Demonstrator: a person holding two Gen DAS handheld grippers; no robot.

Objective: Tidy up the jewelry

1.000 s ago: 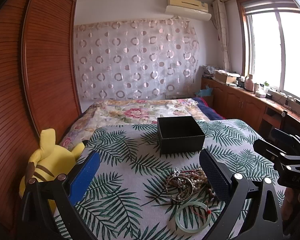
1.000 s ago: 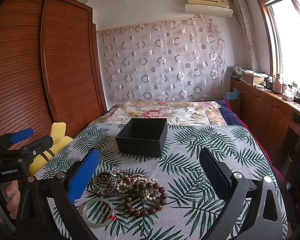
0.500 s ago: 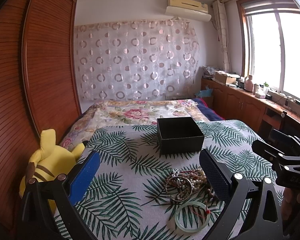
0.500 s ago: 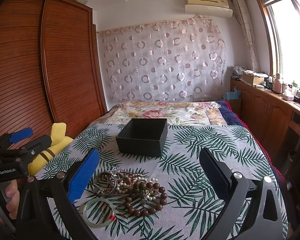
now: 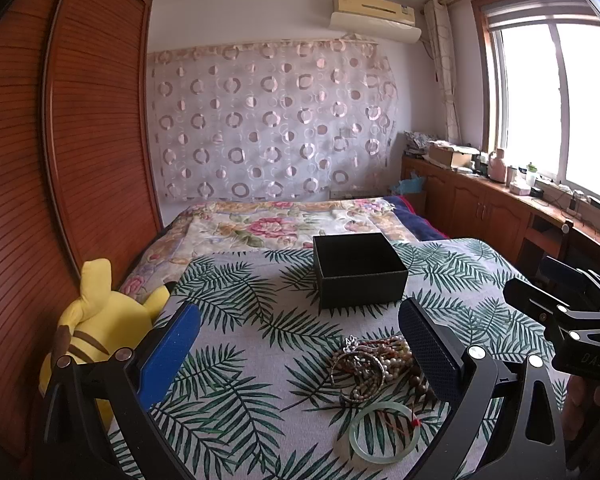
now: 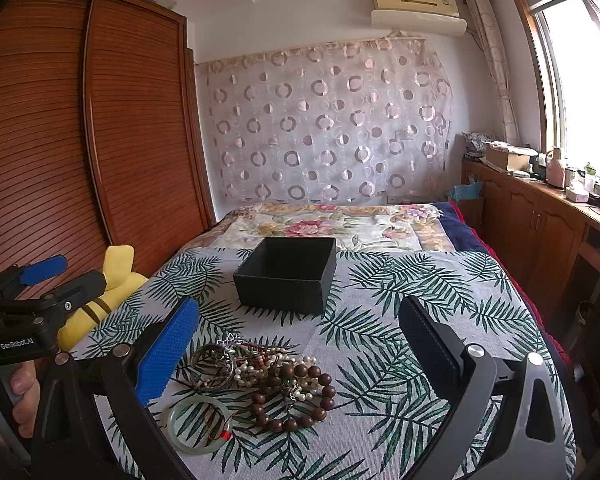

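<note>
In the left wrist view the dark finger of the left gripper (image 5: pixel 296 344) hides the right edge of the jewelry pile (image 5: pixel 374 364), and the tangled pieces there are hard to separate. The black box (image 6: pixel 286 276), at frame centre on the palm-print cover (image 6: pixel 380 304), shows a dark interior; its contents cannot be made out. Both the left gripper and the right gripper (image 6: pixel 298 346) gape wide, holding nothing. The jade bangle (image 6: pixel 200 424) lies lower left, beside the wooden bead bracelet (image 6: pixel 294 396).

Two low wrist views, both facing the bed (image 5: pixel 236 320) lengthwise.
</note>
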